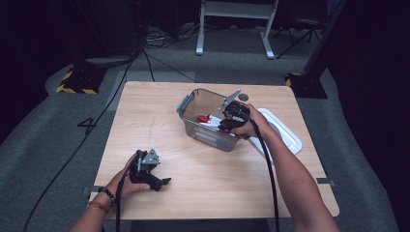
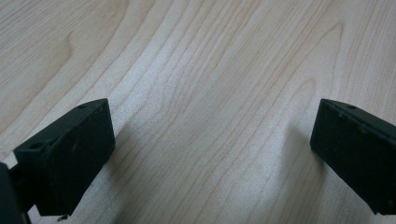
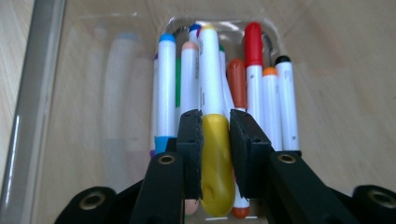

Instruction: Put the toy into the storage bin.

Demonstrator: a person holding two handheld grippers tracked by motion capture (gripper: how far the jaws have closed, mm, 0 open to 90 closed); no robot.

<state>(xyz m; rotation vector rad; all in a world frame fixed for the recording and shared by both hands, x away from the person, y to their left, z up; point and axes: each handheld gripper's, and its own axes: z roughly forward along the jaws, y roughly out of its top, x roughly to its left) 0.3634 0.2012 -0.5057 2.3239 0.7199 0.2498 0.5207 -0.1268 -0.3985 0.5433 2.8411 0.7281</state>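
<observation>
Right tool dips into the box, clamping a yellow-capped marker.

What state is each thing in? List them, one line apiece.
Right gripper: shut on the yellow marker, reaching into the clear box.
Yellow marker: clamped between the jaws by its cap, above the other markers.
Other markers: lying in the box.
Clear box: open, lid off.
White lid: flat on the table beside the box.
Left gripper: open, empty, over the bare table.

Dark room, grey carpet
</observation>
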